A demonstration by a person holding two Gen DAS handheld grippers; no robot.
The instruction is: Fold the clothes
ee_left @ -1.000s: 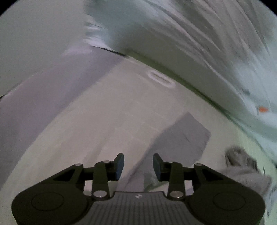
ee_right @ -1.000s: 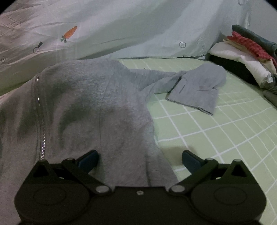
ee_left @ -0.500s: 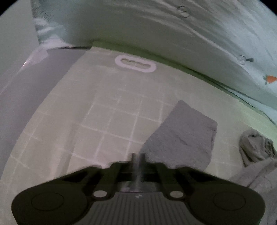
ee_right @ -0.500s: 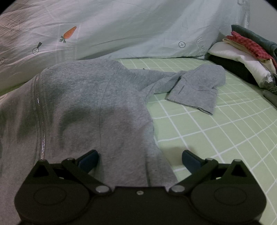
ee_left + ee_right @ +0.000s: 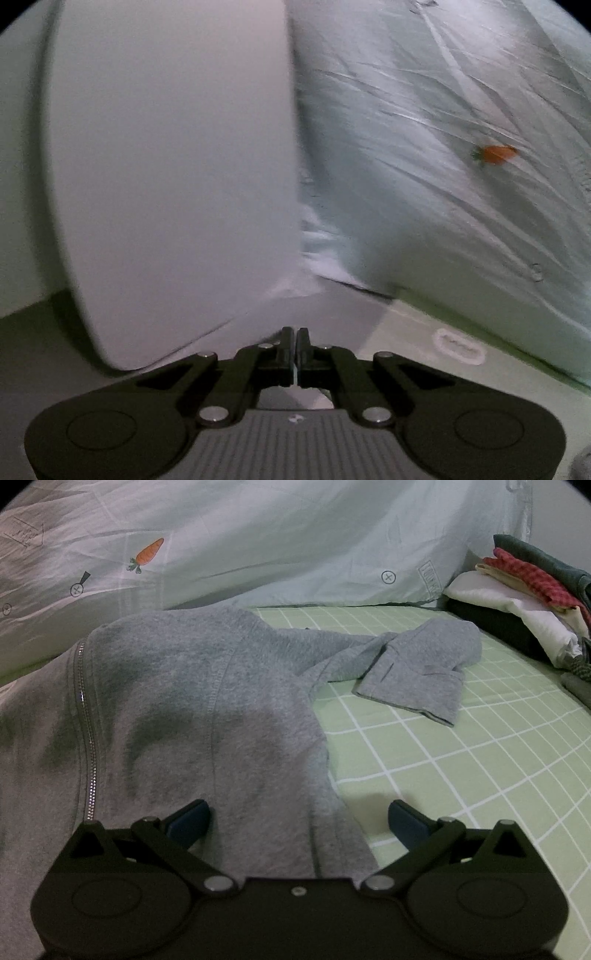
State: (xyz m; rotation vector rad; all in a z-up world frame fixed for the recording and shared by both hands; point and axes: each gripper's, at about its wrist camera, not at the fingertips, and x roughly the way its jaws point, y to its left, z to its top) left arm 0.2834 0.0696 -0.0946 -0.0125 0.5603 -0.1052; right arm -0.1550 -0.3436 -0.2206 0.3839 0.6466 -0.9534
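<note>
Behind right hand-held gripper (image 5: 297,821), grey hoodie (image 5: 192,716) hem hidden.

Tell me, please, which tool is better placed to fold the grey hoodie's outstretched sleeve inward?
The right tool, probably: it is open over the grey hoodie, with the sleeve in view ahead. The left tool is shut and faces the pale bedding.

Dim, flat indoor light with a cool green-grey cast; both fisheye frames bow at the rims, black at the corners. Left view smears with motion blur toward 2 o'clock. Right view is sharp, a soft shadow on the grey hoodie (image 5: 207,720) at 6 o'clock.
</note>
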